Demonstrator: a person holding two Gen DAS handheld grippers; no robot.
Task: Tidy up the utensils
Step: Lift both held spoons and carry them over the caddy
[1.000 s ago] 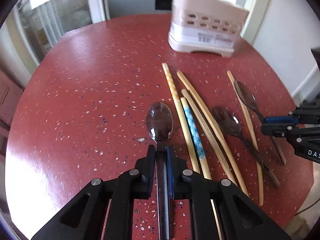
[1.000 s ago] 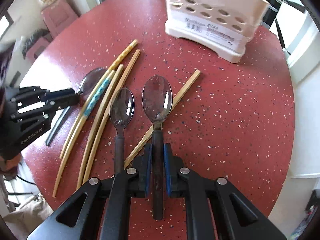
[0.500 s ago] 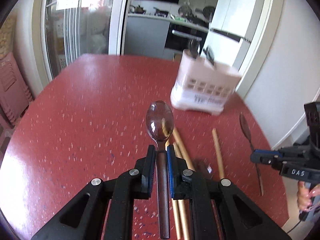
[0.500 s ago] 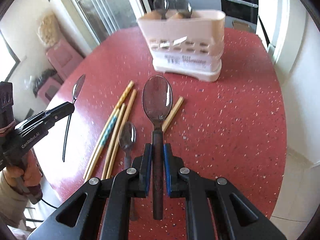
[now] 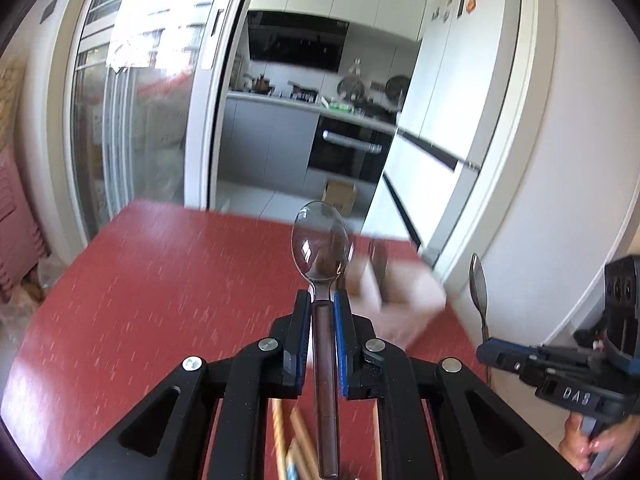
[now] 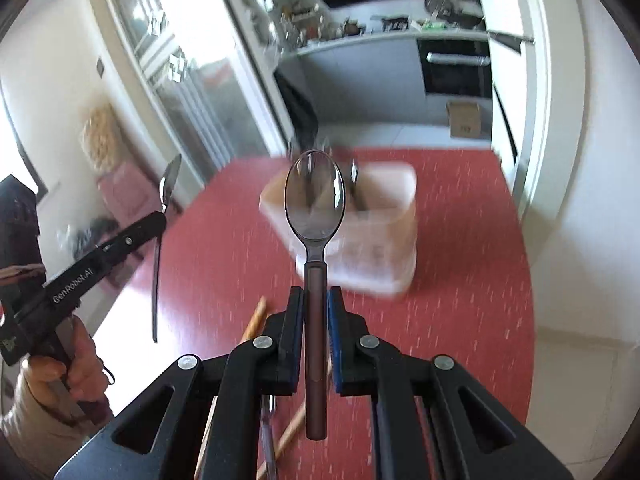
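Observation:
My left gripper (image 5: 322,304) is shut on the dark handle of a clear-bowled spoon (image 5: 320,240), held up above the red table (image 5: 160,300). My right gripper (image 6: 315,300) is shut on a matching spoon (image 6: 315,196), also lifted. Each gripper shows in the other's view: the right gripper (image 5: 484,354) at the right with its spoon (image 5: 478,280) pointing up, the left gripper (image 6: 158,220) at the left with its spoon (image 6: 168,184). The pale utensil holder (image 6: 376,240), blurred, stands on the table beyond both spoons and has utensils in it.
Wooden chopsticks (image 5: 296,440) lie on the table under the left gripper, and more chopsticks (image 6: 256,316) and another spoon (image 6: 269,424) lie under the right one. A person's hand (image 6: 80,364) holds the left tool. A kitchen doorway and a white wall lie behind the table.
Both grippers have lifted their spoons off the table and tilted up towards level. The chopsticks have dropped to the bottom of both views and the holder sits lower.

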